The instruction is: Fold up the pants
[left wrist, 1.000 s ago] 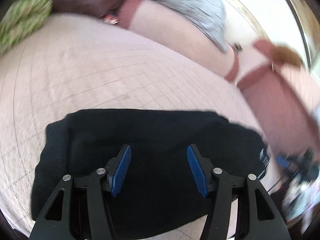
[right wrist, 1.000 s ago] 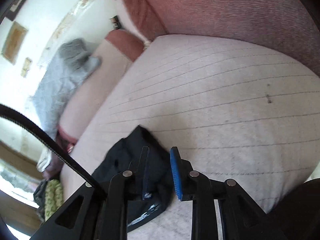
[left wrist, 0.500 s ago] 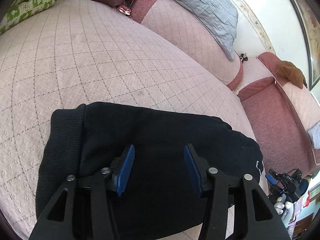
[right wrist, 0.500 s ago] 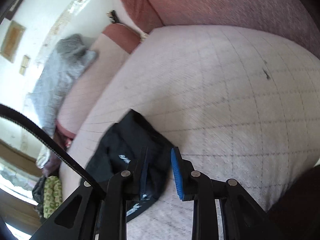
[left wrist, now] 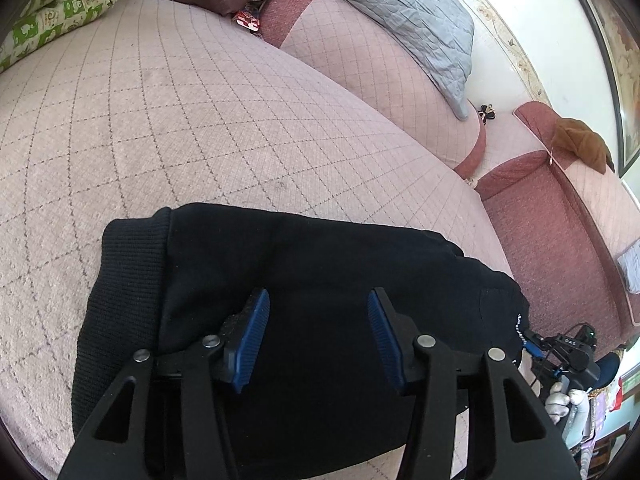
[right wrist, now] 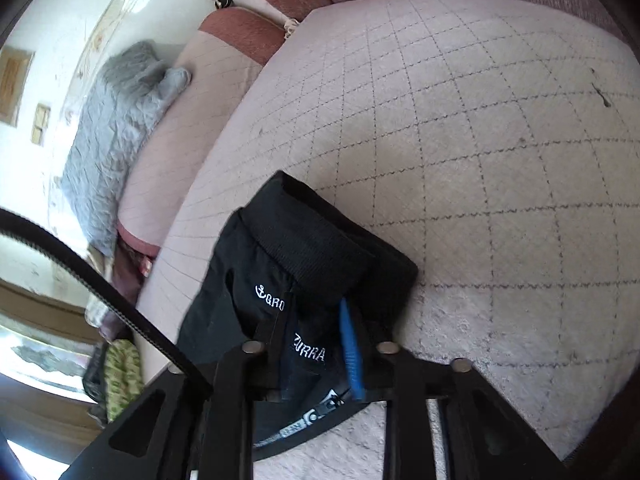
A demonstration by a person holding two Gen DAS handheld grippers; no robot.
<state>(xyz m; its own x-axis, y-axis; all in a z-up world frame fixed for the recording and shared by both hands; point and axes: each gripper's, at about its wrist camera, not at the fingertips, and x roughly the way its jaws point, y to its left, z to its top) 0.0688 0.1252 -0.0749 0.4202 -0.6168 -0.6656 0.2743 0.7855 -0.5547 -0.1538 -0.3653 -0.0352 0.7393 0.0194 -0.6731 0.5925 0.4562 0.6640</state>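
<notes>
The pants point(left wrist: 304, 300), black with a ribbed cuff and white lettering, are laid as a compact folded bundle on the quilted pink sofa seat point(left wrist: 200, 120), near its front edge. In the left wrist view the left gripper point(left wrist: 318, 334) is held just above the middle of the bundle with its blue pads point(left wrist: 252, 332) spread wide and nothing between them. In the right wrist view the right gripper point(right wrist: 316, 344) is seen closed to a narrow gap around a layer of the black cloth at the lettered end, beside the zipper point(right wrist: 320, 412). The fold is judged nearly finished. For the step in hand to be done well, the pinched edge should be lowered squarely onto the layers beneath, the bundle steadied from above, and the cloth let go only once flat, so that no layer is dragged askew. A grey quilted blanket point(left wrist: 392, 12) is draped over the backrest behind.
</notes>
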